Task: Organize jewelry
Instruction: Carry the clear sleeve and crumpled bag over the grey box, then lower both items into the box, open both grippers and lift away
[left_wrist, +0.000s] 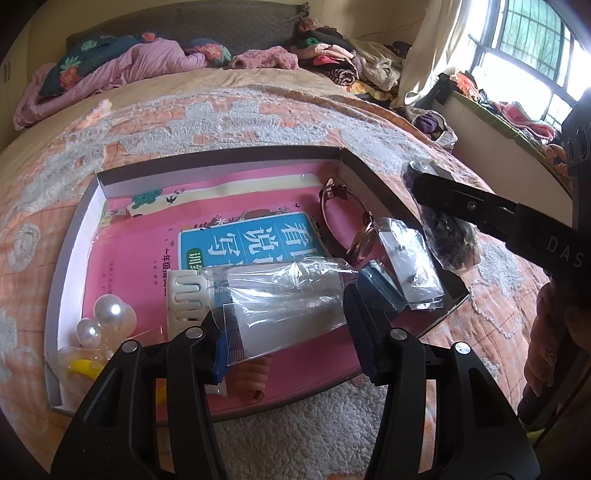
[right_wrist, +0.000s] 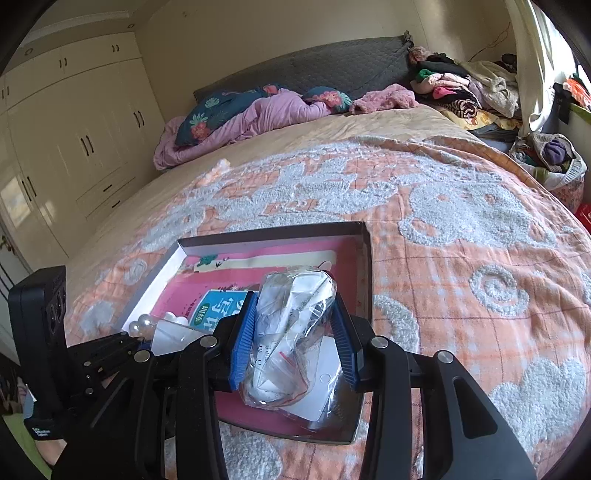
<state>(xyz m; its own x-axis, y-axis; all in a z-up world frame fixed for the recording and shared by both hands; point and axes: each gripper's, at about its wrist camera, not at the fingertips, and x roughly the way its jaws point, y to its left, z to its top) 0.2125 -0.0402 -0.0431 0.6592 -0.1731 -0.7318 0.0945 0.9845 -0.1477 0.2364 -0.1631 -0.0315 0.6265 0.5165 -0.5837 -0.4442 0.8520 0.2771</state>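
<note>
Each hand-held gripper, left (left_wrist: 284, 317) and right (right_wrist: 295, 339), clamps a plastic packet (right_wrist: 291, 332).

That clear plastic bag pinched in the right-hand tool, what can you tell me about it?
The clear plastic bag is crinkled, glossy and see-through, with white and dark contents too jumbled to name. It hangs roughly upright, pinched between the blue pads of the right gripper, above the near right corner of the shallow box on the bed. Only the pads visibly touch it.
</note>
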